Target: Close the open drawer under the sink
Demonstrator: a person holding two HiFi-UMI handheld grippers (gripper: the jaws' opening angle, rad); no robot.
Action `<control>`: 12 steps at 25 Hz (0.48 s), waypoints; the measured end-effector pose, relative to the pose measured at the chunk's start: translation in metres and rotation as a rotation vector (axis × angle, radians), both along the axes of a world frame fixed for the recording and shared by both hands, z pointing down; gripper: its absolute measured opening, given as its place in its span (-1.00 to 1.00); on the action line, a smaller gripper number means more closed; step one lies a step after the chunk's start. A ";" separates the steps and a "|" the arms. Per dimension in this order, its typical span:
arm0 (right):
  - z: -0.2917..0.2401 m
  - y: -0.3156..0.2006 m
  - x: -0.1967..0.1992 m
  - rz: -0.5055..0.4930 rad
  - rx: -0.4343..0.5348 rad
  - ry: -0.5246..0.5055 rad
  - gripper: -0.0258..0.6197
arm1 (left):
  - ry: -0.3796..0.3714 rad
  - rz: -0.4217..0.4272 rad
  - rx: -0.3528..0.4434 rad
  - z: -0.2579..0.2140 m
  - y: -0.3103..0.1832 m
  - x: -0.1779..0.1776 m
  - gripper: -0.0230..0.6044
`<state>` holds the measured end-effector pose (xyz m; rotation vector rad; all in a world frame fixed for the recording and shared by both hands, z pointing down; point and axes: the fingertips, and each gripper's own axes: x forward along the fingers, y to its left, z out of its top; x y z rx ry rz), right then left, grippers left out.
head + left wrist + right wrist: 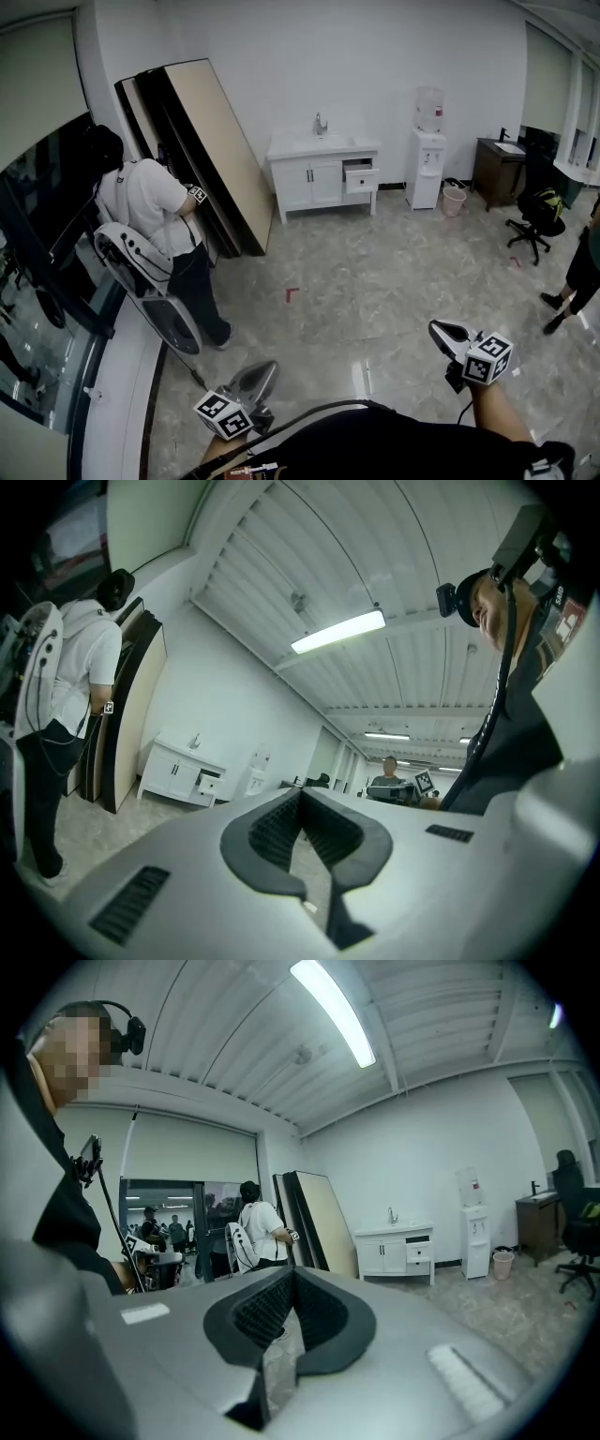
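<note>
The white sink cabinet (319,176) stands against the far wall, across a wide stretch of floor from me. Its top right drawer (360,176) is pulled out. The cabinet (176,771) and drawer (208,783) look small in the left gripper view. In the right gripper view the cabinet (392,1252) and drawer (419,1252) show right of centre. My left gripper (268,367) and right gripper (436,327) sit low in the head view, far from the cabinet. Both point toward it, shut and holding nothing. The left gripper (300,793) and right gripper (292,1270) show their jaws meeting at the tips.
A person in a white shirt (148,208) stands at the left by leaning boards (214,141). Right of the cabinet are a water dispenser (428,164) and a bin (454,199). A desk (500,167), an office chair (536,216) and another person (577,272) are at the far right.
</note>
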<state>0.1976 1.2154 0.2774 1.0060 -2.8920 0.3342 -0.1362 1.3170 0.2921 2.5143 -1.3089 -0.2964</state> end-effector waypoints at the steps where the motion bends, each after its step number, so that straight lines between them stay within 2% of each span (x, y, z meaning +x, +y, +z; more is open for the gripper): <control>1: 0.002 -0.011 -0.005 -0.002 -0.005 0.000 -0.92 | -0.001 -0.006 -0.004 0.003 -0.007 -0.006 -0.93; 6: 0.011 -0.074 -0.030 -0.041 -0.005 -0.011 -0.92 | -0.009 -0.048 -0.036 0.015 -0.054 -0.027 -0.94; 12: 0.021 -0.185 -0.020 -0.095 -0.013 -0.015 -0.92 | -0.017 -0.114 -0.021 0.010 -0.150 -0.014 -0.94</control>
